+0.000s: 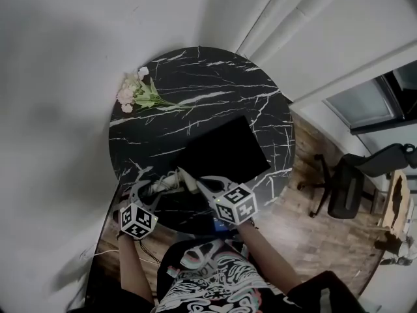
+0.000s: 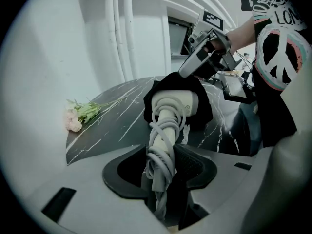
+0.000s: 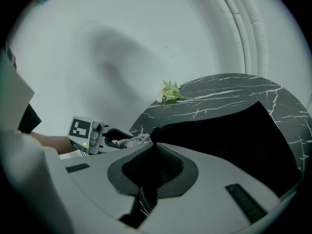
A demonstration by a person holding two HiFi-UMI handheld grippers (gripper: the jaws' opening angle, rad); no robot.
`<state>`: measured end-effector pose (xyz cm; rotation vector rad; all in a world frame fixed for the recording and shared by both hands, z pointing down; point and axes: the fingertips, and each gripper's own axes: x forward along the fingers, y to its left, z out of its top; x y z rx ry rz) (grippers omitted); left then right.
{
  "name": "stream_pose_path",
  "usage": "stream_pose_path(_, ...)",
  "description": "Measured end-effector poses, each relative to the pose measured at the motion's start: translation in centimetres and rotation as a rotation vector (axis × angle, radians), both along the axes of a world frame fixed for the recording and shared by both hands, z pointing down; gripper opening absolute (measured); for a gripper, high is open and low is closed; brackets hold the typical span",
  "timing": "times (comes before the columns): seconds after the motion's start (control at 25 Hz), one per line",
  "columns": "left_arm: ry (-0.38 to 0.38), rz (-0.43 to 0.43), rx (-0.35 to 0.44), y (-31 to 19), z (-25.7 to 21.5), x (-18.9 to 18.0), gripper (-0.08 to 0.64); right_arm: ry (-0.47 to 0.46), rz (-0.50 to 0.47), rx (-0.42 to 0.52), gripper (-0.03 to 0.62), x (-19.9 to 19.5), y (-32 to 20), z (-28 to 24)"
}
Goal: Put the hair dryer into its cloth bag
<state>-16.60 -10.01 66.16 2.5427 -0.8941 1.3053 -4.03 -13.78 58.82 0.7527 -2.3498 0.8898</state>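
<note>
In the head view, the left gripper [image 1: 151, 189] and the right gripper [image 1: 197, 182] meet at the near edge of the table [image 1: 195, 77]. The hair dryer [image 1: 171, 182] lies between them, and the cloth bag [image 1: 225, 152] spreads flat away from the right gripper's tips. In the left gripper view, the jaws are clamped on the dryer's handle, with the wound cord [image 2: 163, 152] caught between the pads. The dryer's long axis runs straight ahead from the jaws, and its head is just at the dark mouth of the bag, directly beyond it. The right gripper sits above and behind that mouth, holding the cloth raised. In the right gripper view, the jaws are closed with a fold of the bag's black edge pinched between them. The rest of the bag stretches forward and to the right, and the left gripper and dryer sit just to the left of the pinched edge. The left gripper looks best placed to push the dryer forward along its axis into the opening.
</note>
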Motion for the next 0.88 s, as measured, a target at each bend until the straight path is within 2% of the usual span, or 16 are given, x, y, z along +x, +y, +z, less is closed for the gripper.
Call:
stream_pose_path(0.44, 0.033, 0.014, 0.004, -2.1, -0.2, 3.2, 0.184, -0.012, 0.006, -0.010, 0.025, -0.2, -0.7, -0.2)
stream_pose_path(0.88, 0.117, 0.017, -0.012, -4.5, -0.3, 9.0, 0.181, -0.025, 0.007, -0.024, 0.025, -0.2, -1.2, -0.3)
